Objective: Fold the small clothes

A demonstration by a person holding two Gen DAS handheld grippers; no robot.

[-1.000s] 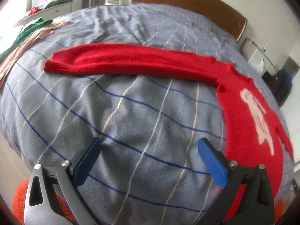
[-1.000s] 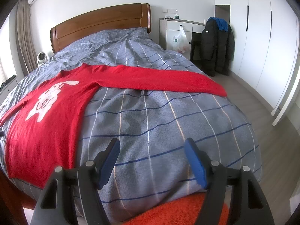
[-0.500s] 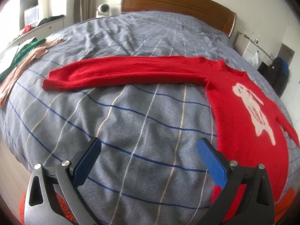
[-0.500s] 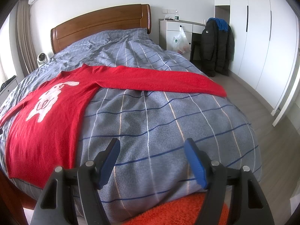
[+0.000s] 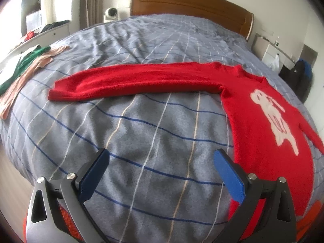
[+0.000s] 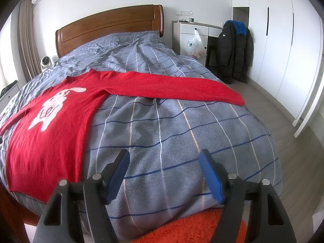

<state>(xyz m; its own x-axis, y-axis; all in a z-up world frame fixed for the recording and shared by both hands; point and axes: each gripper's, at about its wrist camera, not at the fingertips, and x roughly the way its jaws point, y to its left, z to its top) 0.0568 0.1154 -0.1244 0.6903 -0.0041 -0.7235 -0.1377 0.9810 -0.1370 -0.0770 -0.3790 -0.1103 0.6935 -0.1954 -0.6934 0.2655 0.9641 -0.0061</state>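
A red knitted sweater (image 5: 261,133) with a white animal figure lies flat on the grey checked bed cover (image 5: 141,133). One sleeve (image 5: 131,82) stretches out to the left in the left wrist view. In the right wrist view the sweater (image 6: 48,127) lies at the left and its other sleeve (image 6: 178,90) reaches right toward the bed's edge. My left gripper (image 5: 161,162) hovers open over bare cover, just left of the sweater's body. My right gripper (image 6: 164,163) is open too, over bare cover near the foot of the bed, below the sleeve. Neither holds anything.
Green and pink clothes (image 5: 30,64) lie at the bed's far left edge. A wooden headboard (image 6: 109,26) stands behind. A white fan (image 6: 45,61), a drawer unit with a plastic bag (image 6: 194,44), hung dark jackets (image 6: 232,50) and white wardrobes (image 6: 283,40) surround the bed. An orange rug (image 6: 194,226) lies at its foot.
The left wrist view has rolled and shifted a little, so the sweater's sleeve now lies more level and lower in the picture. The right gripper's view is unchanged.
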